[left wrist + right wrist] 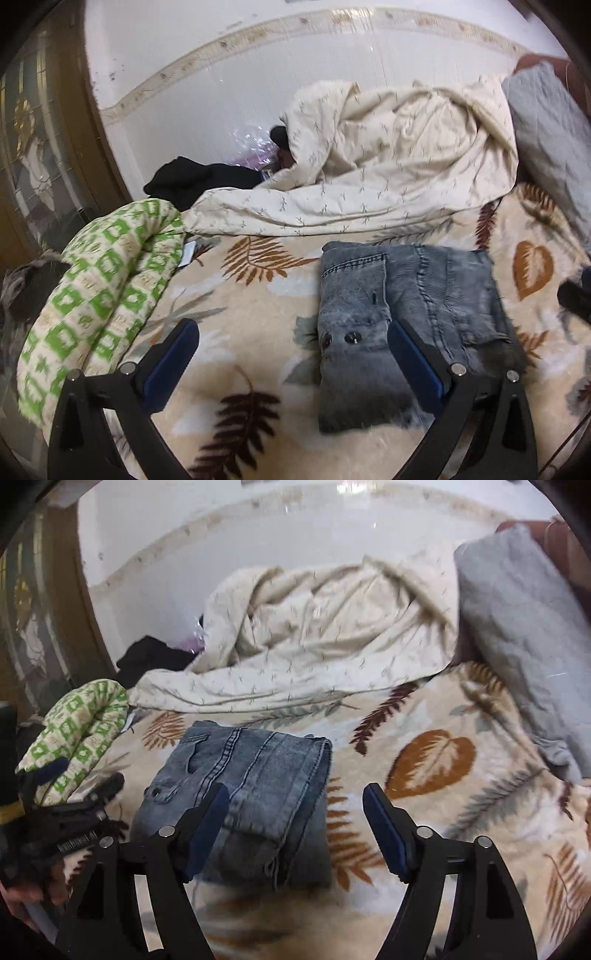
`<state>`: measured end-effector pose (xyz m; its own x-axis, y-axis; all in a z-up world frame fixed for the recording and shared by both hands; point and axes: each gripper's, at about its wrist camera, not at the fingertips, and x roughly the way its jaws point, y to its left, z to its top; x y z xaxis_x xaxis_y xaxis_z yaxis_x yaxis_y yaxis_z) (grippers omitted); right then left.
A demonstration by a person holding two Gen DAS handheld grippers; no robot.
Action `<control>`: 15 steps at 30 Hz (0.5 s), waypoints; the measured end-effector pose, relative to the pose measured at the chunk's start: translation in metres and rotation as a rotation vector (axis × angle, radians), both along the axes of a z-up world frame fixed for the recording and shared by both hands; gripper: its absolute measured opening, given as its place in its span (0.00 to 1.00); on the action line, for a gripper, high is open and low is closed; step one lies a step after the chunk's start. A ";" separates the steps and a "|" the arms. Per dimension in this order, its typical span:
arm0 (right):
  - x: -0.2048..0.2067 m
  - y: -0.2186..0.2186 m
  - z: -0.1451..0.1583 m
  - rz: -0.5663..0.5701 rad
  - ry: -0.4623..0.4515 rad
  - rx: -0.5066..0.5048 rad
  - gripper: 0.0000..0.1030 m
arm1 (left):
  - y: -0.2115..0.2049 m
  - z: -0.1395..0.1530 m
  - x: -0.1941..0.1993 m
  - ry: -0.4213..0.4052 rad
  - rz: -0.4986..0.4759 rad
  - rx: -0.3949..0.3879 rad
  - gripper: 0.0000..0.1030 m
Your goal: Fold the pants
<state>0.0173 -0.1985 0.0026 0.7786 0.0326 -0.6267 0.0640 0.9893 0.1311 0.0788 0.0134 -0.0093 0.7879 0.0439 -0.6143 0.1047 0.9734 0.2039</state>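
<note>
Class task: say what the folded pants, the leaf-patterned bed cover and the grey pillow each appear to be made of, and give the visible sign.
Folded pants: faded blue-grey denim, probably; doubled seam stitching, metal rivets, frayed hem.
Leaf-patterned bed cover: seemingly plush fleece; fuzzy, matte nap that softens the printed leaves.
Grey pillow: woven or knit cloth, perhaps cotton; matte with fine wrinkles, too blurred to settle.

Both cameras ride just behind their gripper's two fingers and look forward and steeply down onto the bed. In the left wrist view the left gripper (293,345) frames the lower edge, and the folded jeans (402,332) lie right of centre, close below. In the right wrist view the right gripper (295,808) fills the bottom, with the jeans left of centre. Both share the leaf-print blanket (258,295), cream duvet (388,162), green-checked quilt (99,295), grey pillow (546,147) and white wall (221,74).
</note>
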 end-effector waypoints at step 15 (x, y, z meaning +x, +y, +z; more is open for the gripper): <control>-0.096 0.039 0.014 0.024 -0.177 -0.064 0.73 | 0.047 0.014 -0.097 0.003 0.091 -0.066 1.00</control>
<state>-0.0790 -0.1597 0.0167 0.8765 0.0168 -0.4811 0.0220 0.9969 0.0750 -0.0181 0.0605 0.0052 0.7807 0.0749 -0.6203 0.0153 0.9902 0.1388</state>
